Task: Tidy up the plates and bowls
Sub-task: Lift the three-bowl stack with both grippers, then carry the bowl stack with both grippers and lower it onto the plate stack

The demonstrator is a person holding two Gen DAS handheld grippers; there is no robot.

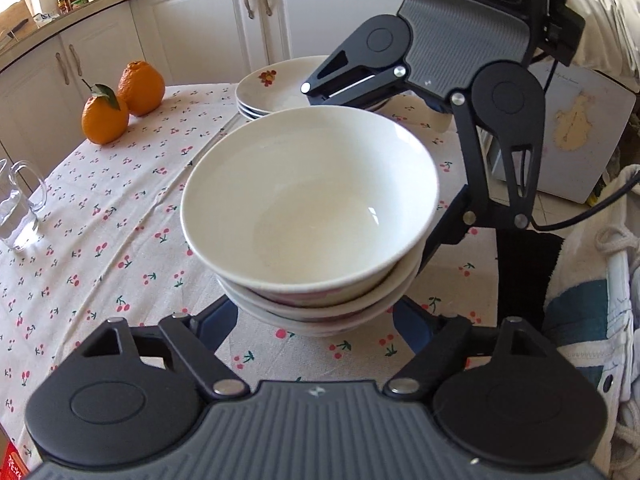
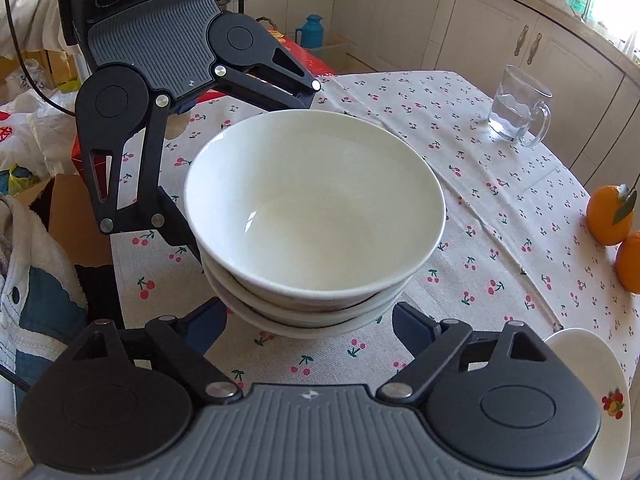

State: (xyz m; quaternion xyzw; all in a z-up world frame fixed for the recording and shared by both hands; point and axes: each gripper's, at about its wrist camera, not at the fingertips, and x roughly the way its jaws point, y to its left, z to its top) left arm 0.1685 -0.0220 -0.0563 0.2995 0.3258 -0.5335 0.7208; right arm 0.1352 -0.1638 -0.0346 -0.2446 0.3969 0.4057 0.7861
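Three white bowls [image 1: 308, 188] [image 2: 312, 196] are nested in one stack that stands on the cherry-print tablecloth [image 1: 112, 208]. My left gripper [image 1: 316, 314] straddles the foot of the stack, its blue pads [image 1: 216, 324] lying against the lower bowls on both sides. From the opposite side my right gripper [image 2: 310, 312] straddles the same stack in the same way, with its blue pads [image 2: 412, 328] against the lower bowls. The fingertips of both are hidden under the bowls' rims. A stack of white plates [image 1: 268, 94] [image 2: 596, 396] with a red flower print sits beyond the bowls.
Two oranges [image 1: 124, 100] [image 2: 612, 216] and a glass mug of water [image 1: 18, 208] [image 2: 516, 112] stand on the round table. White kitchen cabinets [image 1: 200, 32] run behind it. Cloth, bags and a cardboard box [image 2: 68, 216] crowd the floor beside the table edge.
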